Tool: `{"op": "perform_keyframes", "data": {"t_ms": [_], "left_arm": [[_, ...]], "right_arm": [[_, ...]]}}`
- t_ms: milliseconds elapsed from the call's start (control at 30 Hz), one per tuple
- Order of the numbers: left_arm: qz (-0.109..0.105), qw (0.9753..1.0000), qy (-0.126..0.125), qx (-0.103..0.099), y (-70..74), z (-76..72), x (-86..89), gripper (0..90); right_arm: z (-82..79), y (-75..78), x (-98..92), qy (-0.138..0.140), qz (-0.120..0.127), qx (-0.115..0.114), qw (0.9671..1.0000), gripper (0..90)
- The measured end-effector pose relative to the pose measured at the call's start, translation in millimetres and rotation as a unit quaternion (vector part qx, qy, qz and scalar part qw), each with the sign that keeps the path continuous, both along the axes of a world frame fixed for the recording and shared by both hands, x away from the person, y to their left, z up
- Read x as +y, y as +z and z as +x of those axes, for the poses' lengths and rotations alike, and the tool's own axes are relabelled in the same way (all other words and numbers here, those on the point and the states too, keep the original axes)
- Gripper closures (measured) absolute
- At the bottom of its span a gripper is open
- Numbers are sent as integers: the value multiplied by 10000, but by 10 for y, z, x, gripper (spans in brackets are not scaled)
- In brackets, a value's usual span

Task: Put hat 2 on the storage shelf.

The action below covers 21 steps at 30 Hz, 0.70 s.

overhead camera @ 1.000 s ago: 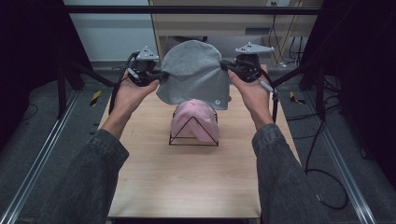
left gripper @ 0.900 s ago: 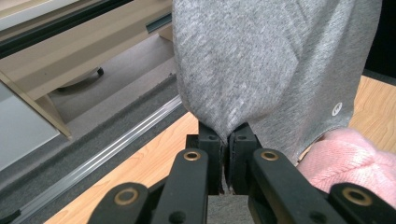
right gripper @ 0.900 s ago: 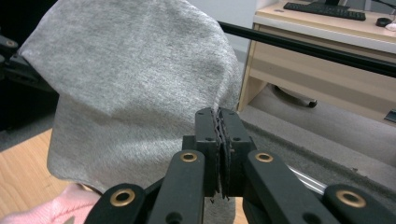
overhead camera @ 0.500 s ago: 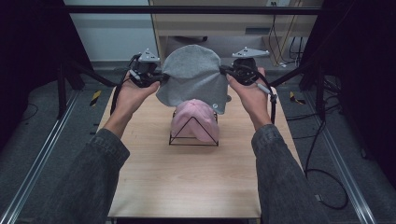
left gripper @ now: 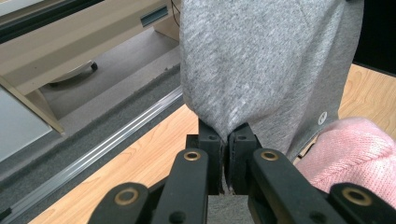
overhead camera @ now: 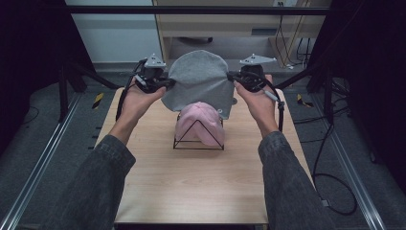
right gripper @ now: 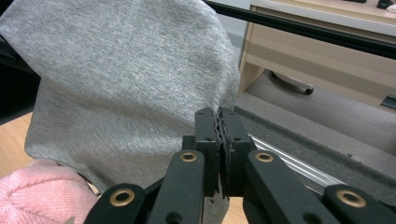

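A grey knit hat [overhead camera: 198,81] hangs stretched in the air between both grippers, above the far half of the wooden table [overhead camera: 191,182]. My left gripper [overhead camera: 168,82] is shut on its left edge, and my right gripper [overhead camera: 231,76] is shut on its right edge. Under the grey hat [left gripper: 266,60] a pink knit hat [overhead camera: 198,123] sits on a black wire stand [overhead camera: 198,141]. The grey hat's lower edge hangs in front of the pink hat's top. In the right gripper view the grey hat [right gripper: 121,79] fills the left side, with the pink hat [right gripper: 42,196] at the lower left.
A beige desk or cabinet [overhead camera: 230,24] stands beyond the table's far edge. A black bar [overhead camera: 201,9] crosses overhead at the back. Metal rails [overhead camera: 43,158] run along the floor at both sides, and cables [overhead camera: 330,158] lie on the right.
Both grippers have carried the grey hat slightly upward and away, so more of the pink hat shows beneath it. Both grips stay the same.
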<state>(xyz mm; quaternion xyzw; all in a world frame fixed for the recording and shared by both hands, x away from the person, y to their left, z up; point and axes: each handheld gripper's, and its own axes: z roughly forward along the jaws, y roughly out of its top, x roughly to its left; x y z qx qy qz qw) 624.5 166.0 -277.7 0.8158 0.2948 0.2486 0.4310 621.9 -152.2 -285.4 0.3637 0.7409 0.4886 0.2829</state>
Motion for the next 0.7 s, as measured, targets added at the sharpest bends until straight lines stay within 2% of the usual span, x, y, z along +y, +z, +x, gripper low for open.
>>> {"op": "perform_keyframes", "data": {"t_ms": [200, 467, 533, 700], "left_arm": [[76, 10000, 7, -18, -26, 5, -25, 869], [88, 9999, 66, -29, -85, 24, 8, 867], [167, 9998, 57, -79, -52, 25, -1, 863], [11, 9997, 37, -245, 94, 16, -13, 856]], "right_arm": [[5, -54, -13, -37, -7, 27, 10000, 877], [1, -33, 10, -37, -76, -53, 10000, 877], [-3, 11, 5, -36, -88, -97, 9999, 877], [-23, 216, -43, -149, 9, -301, 9994, 888]]}}
